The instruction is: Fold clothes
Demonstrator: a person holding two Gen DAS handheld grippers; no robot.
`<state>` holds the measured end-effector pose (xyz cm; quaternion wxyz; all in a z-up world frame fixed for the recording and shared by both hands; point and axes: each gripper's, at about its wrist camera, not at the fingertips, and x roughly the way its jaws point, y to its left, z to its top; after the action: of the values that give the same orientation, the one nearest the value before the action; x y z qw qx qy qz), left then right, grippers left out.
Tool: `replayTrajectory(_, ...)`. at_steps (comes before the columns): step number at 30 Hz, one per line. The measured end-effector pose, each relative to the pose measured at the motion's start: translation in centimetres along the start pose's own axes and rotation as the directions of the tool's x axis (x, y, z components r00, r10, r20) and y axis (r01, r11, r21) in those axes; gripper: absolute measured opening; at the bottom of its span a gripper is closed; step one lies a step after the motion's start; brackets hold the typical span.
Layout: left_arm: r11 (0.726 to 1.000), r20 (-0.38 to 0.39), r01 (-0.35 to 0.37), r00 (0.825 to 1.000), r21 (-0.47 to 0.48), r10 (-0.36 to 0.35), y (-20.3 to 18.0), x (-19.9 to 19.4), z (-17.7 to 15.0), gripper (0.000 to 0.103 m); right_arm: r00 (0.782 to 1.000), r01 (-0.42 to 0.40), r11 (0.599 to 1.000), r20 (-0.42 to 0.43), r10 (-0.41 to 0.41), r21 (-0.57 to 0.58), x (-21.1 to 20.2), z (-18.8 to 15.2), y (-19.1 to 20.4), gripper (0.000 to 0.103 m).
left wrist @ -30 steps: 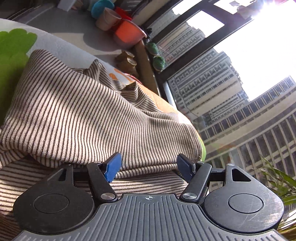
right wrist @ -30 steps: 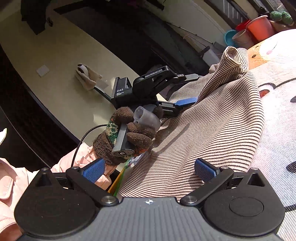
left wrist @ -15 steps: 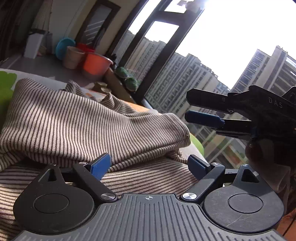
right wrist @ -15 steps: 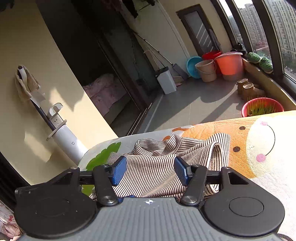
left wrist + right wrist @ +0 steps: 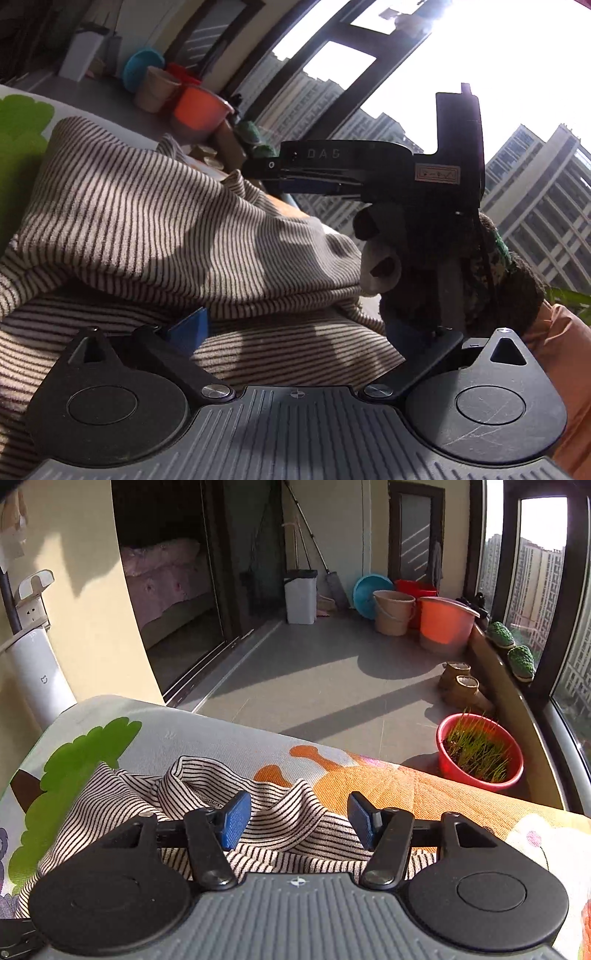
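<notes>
I hold the left gripper (image 5: 295, 328) spread wide, low against the striped garment (image 5: 147, 221), which lies bunched near the far edge of the printed cover (image 5: 424, 786). The right gripper (image 5: 295, 821) hovers above the garment, parted and empty. Risk: pinching several layers, or the grippers colliding. Bare cover lies rightward.

Home balcony: plastic buckets (image 5: 445, 624), mop (image 5: 317, 554); bedroom (image 5: 162, 579) beyond.
</notes>
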<state>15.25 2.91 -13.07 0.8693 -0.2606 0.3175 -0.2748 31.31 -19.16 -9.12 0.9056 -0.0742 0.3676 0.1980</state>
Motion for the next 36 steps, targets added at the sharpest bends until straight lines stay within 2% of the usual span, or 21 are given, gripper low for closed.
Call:
replayTrajectory(3,1.000,0.001,-0.003,1.000,0.003,0.003,-0.1,0.0,-0.1,0.103,0.999,0.006,1.000,-0.040,-0.006,0.000,2.5,-0.3,0.1,0.056)
replayTrajectory(6,1.000,0.002,0.000,1.000,0.001,0.000,0.0,0.2,0.0,0.103,0.999,-0.024,0.999,-0.033,0.025,0.022,1.5,-0.3,0.1,0.019)
replayTrajectory(7,1.000,0.002,-0.001,1.000,0.002,0.001,0.0,0.2,0.1,0.103,0.999,-0.026,0.999,-0.028,0.027,0.031,1.1,-0.3,0.0,0.016)
replayTrajectory(9,1.000,0.003,-0.001,1.000,0.002,0.001,0.1,0.2,0.0,0.103,0.999,-0.047,0.997,0.011,0.046,0.056,-0.6,-0.3,-0.2,0.015)
replayTrajectory(12,1.000,0.004,0.000,1.000,0.001,0.000,0.3,0.2,-0.1,0.103,0.991,-0.119,0.989,0.070,0.113,0.088,-4.8,-0.8,-0.3,0.014)
replayTrajectory(18,1.000,-0.026,0.018,1.000,0.013,-0.017,0.3,-0.4,-0.1,0.103,0.952,-0.273,0.953,0.178,0.249,0.130,-13.8,-2.7,-0.2,0.013)
replayTrajectory(22,0.995,-0.043,0.065,0.997,0.069,-0.062,-0.1,-3.0,-0.7,0.103,0.935,-0.341,0.930,0.150,0.321,0.134,-17.7,-7.2,0.6,0.013)
replayTrajectory(24,0.989,-0.049,0.103,0.994,0.106,-0.099,-0.5,-5.3,-1.4,0.103,0.932,-0.360,0.922,0.105,0.348,0.141,-17.9,-9.4,1.1,0.013)
replayTrajectory(28,0.975,-0.003,0.069,0.998,0.212,-0.070,-2.4,-10.0,-2.3,0.103,0.942,-0.334,0.932,0.028,0.334,0.141,-16.0,-13.1,2.3,0.013)
replayTrajectory(31,0.971,0.110,0.023,0.993,0.238,-0.051,-4.7,-13.1,-1.2,0.103,0.949,-0.312,0.937,0.013,0.314,0.157,-14.6,-14.7,2.7,0.014)
replayTrajectory(34,0.965,0.194,-0.002,0.980,0.263,-0.051,-6.7,-13.9,0.6,0.103,0.964,-0.266,0.960,0.042,0.263,0.084,-14.9,-15.5,3.9,0.014)
replayTrajectory(36,0.950,0.224,-0.038,0.974,0.309,-0.034,-8.0,-12.9,1.5,0.103,0.972,-0.232,0.972,0.051,0.231,0.027,-15.4,-15.9,4.9,0.014)
